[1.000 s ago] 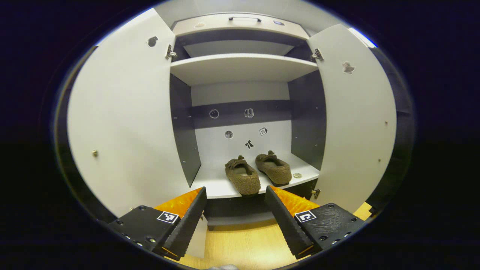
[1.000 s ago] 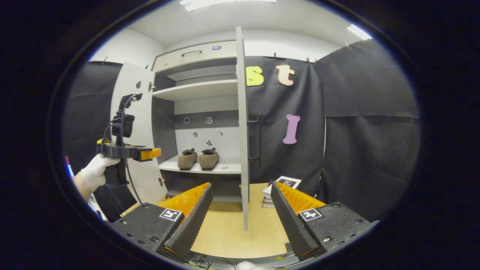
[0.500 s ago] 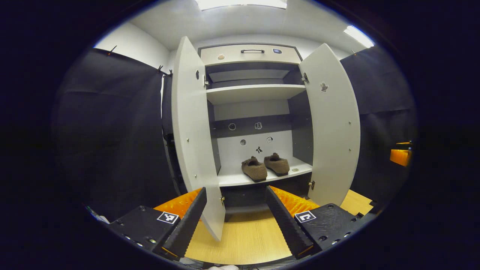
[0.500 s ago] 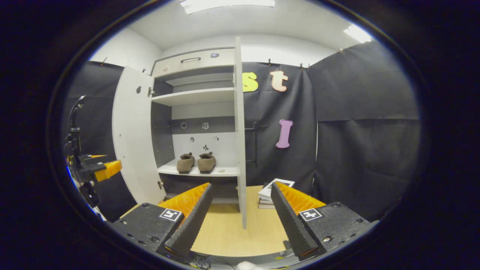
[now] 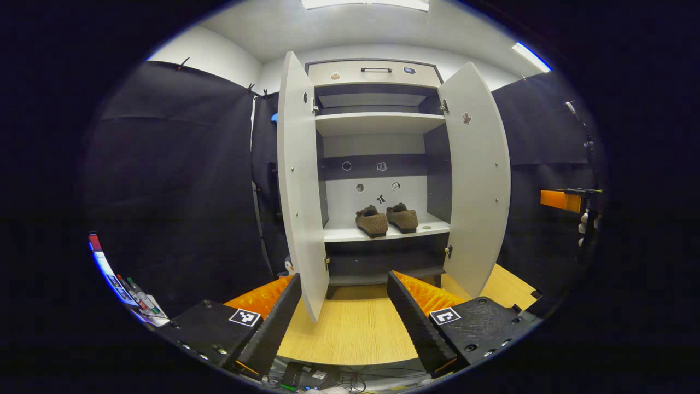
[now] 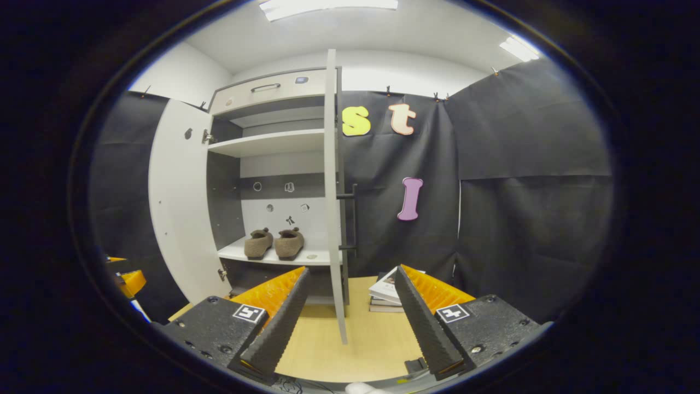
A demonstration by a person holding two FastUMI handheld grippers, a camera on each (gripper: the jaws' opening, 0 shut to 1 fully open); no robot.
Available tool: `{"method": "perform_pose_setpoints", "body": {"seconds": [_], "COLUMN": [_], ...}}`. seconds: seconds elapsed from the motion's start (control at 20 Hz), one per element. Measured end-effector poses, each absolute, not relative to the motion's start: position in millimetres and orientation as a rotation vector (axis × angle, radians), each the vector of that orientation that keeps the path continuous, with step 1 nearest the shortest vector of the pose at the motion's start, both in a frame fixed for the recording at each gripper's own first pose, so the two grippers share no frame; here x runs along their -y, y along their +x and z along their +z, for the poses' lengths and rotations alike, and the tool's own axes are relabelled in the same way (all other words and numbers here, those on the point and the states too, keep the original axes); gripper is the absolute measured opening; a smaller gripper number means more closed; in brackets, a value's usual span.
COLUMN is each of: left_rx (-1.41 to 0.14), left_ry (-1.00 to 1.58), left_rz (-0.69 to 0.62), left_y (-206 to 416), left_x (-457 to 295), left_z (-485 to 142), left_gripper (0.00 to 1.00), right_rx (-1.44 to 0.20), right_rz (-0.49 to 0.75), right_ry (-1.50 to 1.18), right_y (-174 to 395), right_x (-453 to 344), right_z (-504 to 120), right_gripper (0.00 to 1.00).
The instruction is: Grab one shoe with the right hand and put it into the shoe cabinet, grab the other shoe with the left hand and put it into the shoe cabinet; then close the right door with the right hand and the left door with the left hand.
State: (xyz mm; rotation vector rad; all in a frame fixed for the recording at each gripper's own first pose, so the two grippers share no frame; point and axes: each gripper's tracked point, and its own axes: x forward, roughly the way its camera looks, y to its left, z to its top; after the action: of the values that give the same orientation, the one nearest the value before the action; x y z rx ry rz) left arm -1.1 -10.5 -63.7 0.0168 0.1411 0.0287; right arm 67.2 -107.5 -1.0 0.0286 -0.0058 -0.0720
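Two brown fuzzy shoes sit side by side on the lower shelf of the white shoe cabinet. The same shoes appear in the right gripper view. Both cabinet doors stand open: the left door and the right door. My left gripper is open and empty, well back from the cabinet over the wooden floor. My right gripper is open and empty too, facing the right door's edge, whose dark handle is on its outer face.
A stack of books lies on the wooden floor right of the cabinet. Pens and markers sit at the lower left. An upper shelf and a drawer with a handle top the cabinet. Cables lie near the front edge.
Both grippers have drawn back from the cabinet, so it looks smaller and farther. The left gripper has dropped to the lower left edge of the right gripper view. The shoes stay on the shelf.
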Motion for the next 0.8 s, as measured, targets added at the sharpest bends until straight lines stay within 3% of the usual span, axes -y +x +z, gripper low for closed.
{"method": "perform_pose_setpoints", "body": {"seconds": [0.45,0.7,0.8], "left_rx": [-0.133,-0.148,-0.154], "left_ry": [0.001,-0.017,-0.009], "left_rz": [0.139,0.2,0.228], "left_y": [17.1,25.4,26.3], "left_x": [45.4,59.8,59.4], "left_z": [-61.8,-63.5,-63.8], "left_gripper": [0.96,0.97,0.96], "right_rx": [0.037,0.024,0.019], "right_rz": [-0.045,0.046,0.09], "right_ry": [0.037,0.039,0.023], "right_y": [181.3,211.1,212.4], "right_x": [169.1,166.1,155.5], "right_z": [33.9,39.6,40.0], "right_gripper": [0.99,0.99,0.94]}}
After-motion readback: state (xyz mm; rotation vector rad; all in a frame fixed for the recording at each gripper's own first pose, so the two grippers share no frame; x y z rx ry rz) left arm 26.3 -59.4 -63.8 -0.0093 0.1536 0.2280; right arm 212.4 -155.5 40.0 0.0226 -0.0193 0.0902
